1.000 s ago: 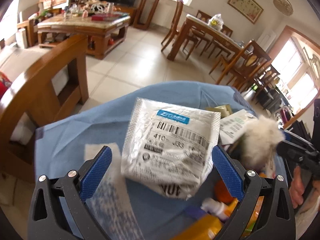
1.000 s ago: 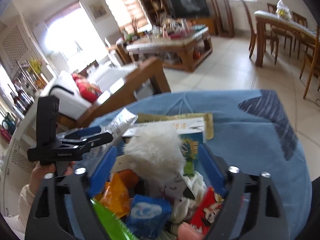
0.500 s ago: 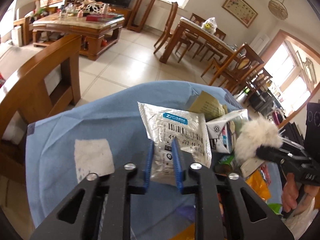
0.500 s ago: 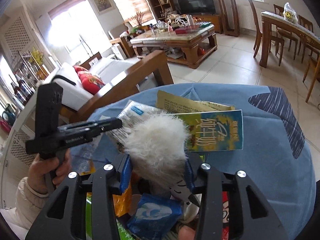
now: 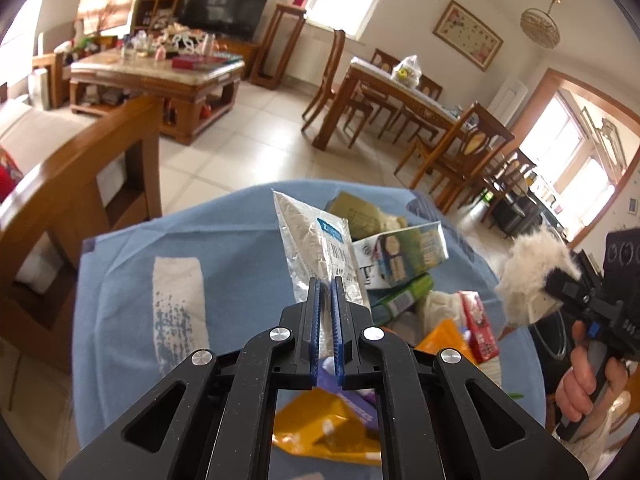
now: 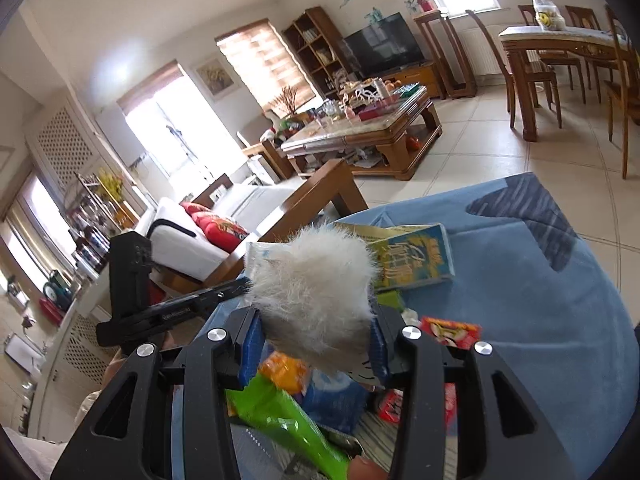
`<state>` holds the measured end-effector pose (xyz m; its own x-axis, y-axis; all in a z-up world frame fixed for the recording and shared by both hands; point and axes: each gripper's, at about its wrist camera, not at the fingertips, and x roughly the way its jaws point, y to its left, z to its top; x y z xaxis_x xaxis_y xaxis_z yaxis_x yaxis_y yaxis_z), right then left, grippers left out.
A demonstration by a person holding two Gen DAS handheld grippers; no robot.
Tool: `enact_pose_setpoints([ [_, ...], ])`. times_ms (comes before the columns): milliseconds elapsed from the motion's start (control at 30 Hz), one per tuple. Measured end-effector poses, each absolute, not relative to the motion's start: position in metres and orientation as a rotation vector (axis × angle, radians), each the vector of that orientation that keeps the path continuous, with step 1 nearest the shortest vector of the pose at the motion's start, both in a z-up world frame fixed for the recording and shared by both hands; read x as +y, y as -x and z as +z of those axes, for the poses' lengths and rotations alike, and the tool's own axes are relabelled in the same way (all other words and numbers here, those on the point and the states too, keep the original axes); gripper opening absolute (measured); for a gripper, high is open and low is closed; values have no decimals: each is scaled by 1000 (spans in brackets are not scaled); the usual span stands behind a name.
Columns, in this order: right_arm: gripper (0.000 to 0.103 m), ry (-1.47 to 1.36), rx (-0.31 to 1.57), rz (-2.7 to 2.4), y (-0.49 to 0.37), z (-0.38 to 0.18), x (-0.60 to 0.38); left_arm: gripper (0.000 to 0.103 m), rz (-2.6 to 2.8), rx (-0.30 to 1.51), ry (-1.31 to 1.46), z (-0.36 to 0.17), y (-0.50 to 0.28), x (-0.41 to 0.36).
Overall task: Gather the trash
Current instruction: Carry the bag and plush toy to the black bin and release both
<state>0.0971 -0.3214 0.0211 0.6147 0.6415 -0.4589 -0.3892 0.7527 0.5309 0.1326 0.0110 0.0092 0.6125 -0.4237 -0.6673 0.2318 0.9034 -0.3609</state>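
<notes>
Left gripper [image 5: 325, 292], lower centre of its own view: blue pads nearly together, clamped on a silver mailer pouch [image 5: 316, 248]. Right gripper [image 6: 316, 332], lower centre of its view: pads pressed against a white fluffy tuft [image 6: 316, 292]. Right hand [image 5: 588, 376] grips the handle at the left view's right edge.

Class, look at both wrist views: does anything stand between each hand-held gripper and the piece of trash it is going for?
Nothing visible does. The left hand-held gripper is shut on the silver mailer bag; the right hand-held gripper clamps the white fluffy ball.
</notes>
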Motion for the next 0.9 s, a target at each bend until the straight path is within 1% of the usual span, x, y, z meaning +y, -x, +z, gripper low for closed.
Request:
enact_pose_setpoints([
  [233, 43, -467, 654, 608, -81, 13, -355, 5, -377, 749, 208, 44, -98, 4],
  [467, 43, -505, 586, 578, -62, 16, -393, 5, -421, 710, 152, 79, -76, -36],
  [700, 43, -541, 521, 481, -44, 17, -461, 5, -532, 704, 121, 95, -67, -111],
  [900, 43, -585, 474, 330, -30, 10, -532, 5, -682, 758, 88, 80, -73, -207],
])
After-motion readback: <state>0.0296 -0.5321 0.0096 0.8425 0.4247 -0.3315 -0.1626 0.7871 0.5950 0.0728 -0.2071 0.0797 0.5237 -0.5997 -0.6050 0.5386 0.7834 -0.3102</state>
